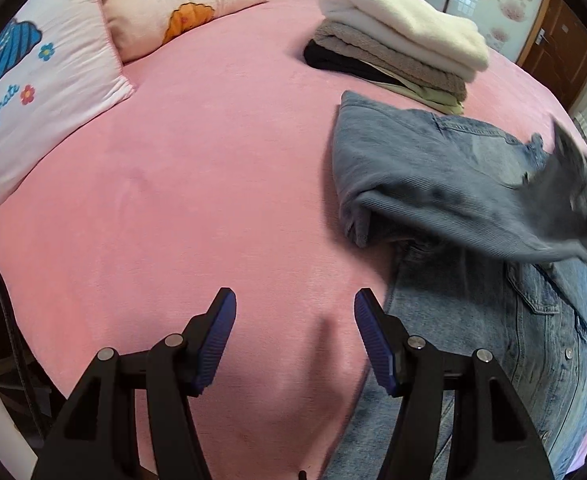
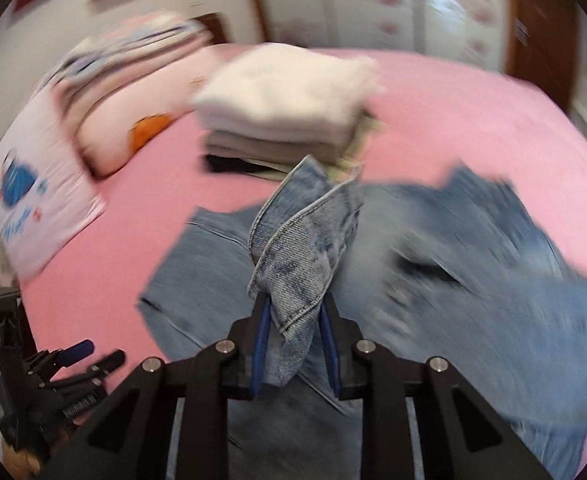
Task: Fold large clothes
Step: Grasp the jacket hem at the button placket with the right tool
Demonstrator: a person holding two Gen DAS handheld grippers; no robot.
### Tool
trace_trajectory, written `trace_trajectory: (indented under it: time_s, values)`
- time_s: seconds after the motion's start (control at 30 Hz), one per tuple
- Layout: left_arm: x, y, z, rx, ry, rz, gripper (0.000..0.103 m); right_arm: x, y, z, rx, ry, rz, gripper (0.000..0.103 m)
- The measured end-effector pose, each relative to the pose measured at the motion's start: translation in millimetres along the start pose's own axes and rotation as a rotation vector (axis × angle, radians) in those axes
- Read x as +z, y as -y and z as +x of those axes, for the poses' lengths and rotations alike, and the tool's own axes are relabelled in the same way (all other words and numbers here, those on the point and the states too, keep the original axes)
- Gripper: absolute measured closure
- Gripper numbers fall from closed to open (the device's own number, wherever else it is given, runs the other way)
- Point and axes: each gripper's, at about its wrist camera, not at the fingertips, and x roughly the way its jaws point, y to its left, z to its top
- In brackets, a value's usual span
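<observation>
A blue denim jacket [image 1: 433,176] lies on the right side of the pink bed [image 1: 197,160], one part folded over the rest. In the right wrist view my right gripper [image 2: 296,300] is shut on a bunched denim edge [image 2: 305,232] lifted above the rest of the jacket [image 2: 493,280]; this view is motion-blurred. My left gripper [image 1: 295,296] hangs open over bare pink sheet just left of the jacket's edge, with nothing between its blue pads. It also shows at the lower left of the right wrist view as the left gripper [image 2: 103,351].
A stack of folded clothes [image 1: 397,36], white on top, stands behind the jacket. Two pillows [image 1: 45,92] [image 1: 181,4] lie at the far left. A wooden door [image 1: 557,40] and wardrobe panels stand beyond the bed.
</observation>
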Motion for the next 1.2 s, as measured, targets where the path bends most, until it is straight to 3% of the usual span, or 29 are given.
trace_trajectory:
  time_s: [0.2, 0.27, 0.33, 0.4, 0.57, 0.67, 0.8, 0.93, 1.03, 1.07, 1.13, 1.2]
  values:
    - [2.2, 22.7, 6.0, -0.012, -0.007, 0.066, 0.043, -51.3, 64.1, 28.1, 0.029, -0.209, 0.170, 0.066]
    - [5.3, 29.2, 8.1, -0.005, 0.003, 0.097, 0.043, -55.5, 79.8, 25.6, 0.034, -0.205, 0.208, 0.061]
    - [7.6, 36.8, 9.6, 0.007, 0.007, 0.116, 0.043, -53.1, 91.7, 20.8, 0.065, -0.189, 0.254, 0.048]
    - [11.9, 40.6, 14.2, 0.015, 0.007, 0.125, 0.043, -44.5, 100.1, 17.8, 0.086, -0.173, 0.295, 0.041]
    - [17.9, 46.3, 22.7, 0.016, -0.006, 0.127, 0.043, -28.1, 130.0, 25.4, 0.120, -0.187, 0.395, 0.040]
    - [19.3, 50.5, 28.2, 0.025, -0.007, 0.145, 0.043, -20.0, 141.4, 42.5, 0.079, -0.194, 0.397, 0.040]
    - [20.1, 53.4, 33.8, 0.034, -0.015, 0.151, 0.043, -17.4, 147.5, 56.4, 0.093, -0.180, 0.391, 0.038]
    - [20.6, 53.0, 37.0, 0.038, -0.019, 0.145, 0.043, -9.7, 127.0, 64.8, 0.142, -0.171, 0.286, 0.048]
    - [19.9, 53.0, 39.1, 0.044, -0.018, 0.145, 0.043, -6.6, 115.5, 74.9, 0.103, -0.165, 0.216, 0.050]
    - [20.3, 53.1, 39.9, 0.046, -0.019, 0.144, 0.043, -6.3, 114.0, 78.4, 0.093, -0.160, 0.202, 0.055]
    - [20.6, 52.6, 39.4, 0.045, -0.016, 0.142, 0.043, -4.4, 108.4, 79.6, 0.109, -0.162, 0.180, 0.077]
    - [21.2, 52.8, 38.3, 0.049, -0.009, 0.144, 0.043, 0.4, 90.6, 67.7, 0.062, -0.135, 0.091, 0.082]
